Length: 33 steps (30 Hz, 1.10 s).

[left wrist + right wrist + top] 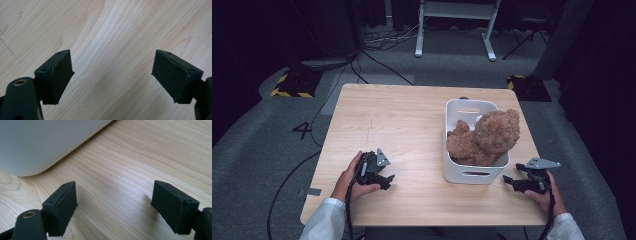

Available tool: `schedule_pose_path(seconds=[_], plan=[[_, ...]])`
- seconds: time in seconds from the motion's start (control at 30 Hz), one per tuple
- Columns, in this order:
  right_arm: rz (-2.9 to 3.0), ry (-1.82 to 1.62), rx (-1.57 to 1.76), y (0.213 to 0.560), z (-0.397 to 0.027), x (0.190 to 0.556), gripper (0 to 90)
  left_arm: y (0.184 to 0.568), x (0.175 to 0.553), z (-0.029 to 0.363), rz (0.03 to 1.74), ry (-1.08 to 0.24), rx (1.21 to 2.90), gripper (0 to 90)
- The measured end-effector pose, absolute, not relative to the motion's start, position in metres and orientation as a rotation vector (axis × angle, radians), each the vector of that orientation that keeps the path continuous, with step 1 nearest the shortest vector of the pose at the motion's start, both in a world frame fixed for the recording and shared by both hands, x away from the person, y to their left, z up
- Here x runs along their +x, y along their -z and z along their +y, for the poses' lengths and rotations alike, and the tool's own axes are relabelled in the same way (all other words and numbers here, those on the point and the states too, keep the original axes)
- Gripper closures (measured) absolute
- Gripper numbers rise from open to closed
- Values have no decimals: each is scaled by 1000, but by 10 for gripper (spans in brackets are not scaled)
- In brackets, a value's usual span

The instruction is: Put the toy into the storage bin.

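A brown plush teddy bear lies in a white plastic basket on the right half of the wooden table, bulging over the rim. My left gripper rests low near the table's front left, open, with bare wood between its jaws. My right gripper sits just right of the basket's front corner, open and holding nothing. The basket's white wall curves across the upper left of the right gripper view.
Grey carpet surrounds the table, with black cables trailing across it and a white desk frame at the back. Yellow-black striped floor plates lie at the back left and right. Bare wood spreads across the table's left and middle.
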State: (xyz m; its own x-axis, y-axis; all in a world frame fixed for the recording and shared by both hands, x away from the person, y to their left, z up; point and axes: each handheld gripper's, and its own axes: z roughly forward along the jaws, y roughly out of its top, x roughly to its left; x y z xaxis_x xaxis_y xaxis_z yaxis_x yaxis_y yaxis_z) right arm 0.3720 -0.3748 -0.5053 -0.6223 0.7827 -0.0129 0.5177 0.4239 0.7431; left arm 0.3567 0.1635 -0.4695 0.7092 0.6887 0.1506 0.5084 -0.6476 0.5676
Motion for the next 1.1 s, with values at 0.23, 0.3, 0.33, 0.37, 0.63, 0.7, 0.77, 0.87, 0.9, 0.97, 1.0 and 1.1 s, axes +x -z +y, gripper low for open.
schedule_pose_path(seconds=[0.23, 0.3, 0.33, 0.37, 0.63, 0.7, 0.77, 0.87, 0.9, 0.97, 1.0, 1.1], plan=[[2325, -1026, 1116, 505, -375, 372, 201, 478, 351, 173, 964, -487, 2355, 169], [2325, -1027, 1115, 505, -375, 372, 201, 480, 350, 177, 974, -470, 2340, 169], [2324, -1027, 1115, 505, -375, 372, 201, 481, 349, 178, 979, -471, 2343, 169], [2324, -1027, 1115, 505, -375, 372, 201, 483, 348, 179, 986, -476, 2335, 169], [2325, -1027, 1116, 505, -375, 372, 201, 492, 343, 186, 1008, -448, 2311, 169], [2325, -1026, 1115, 505, -375, 372, 201, 493, 342, 188, 1012, -445, 2303, 169], [2325, -1026, 1116, 505, -375, 372, 201, 495, 341, 190, 1021, -440, 2303, 169], [2325, -1026, 1115, 505, -375, 372, 201, 497, 340, 193, 1034, -432, 2288, 167], [2325, -1027, 1116, 505, -375, 372, 201, 497, 339, 194, 1035, -428, 2285, 167], [2325, -1027, 1116, 505, -375, 372, 201, 498, 339, 197, 1047, -411, 2270, 167], [2325, -1027, 1116, 505, -375, 372, 201, 498, 338, 198, 1052, -406, 2264, 166], [2324, -1027, 1117, 505, -375, 372, 200, 501, 336, 203, 1071, -395, 2230, 163]])
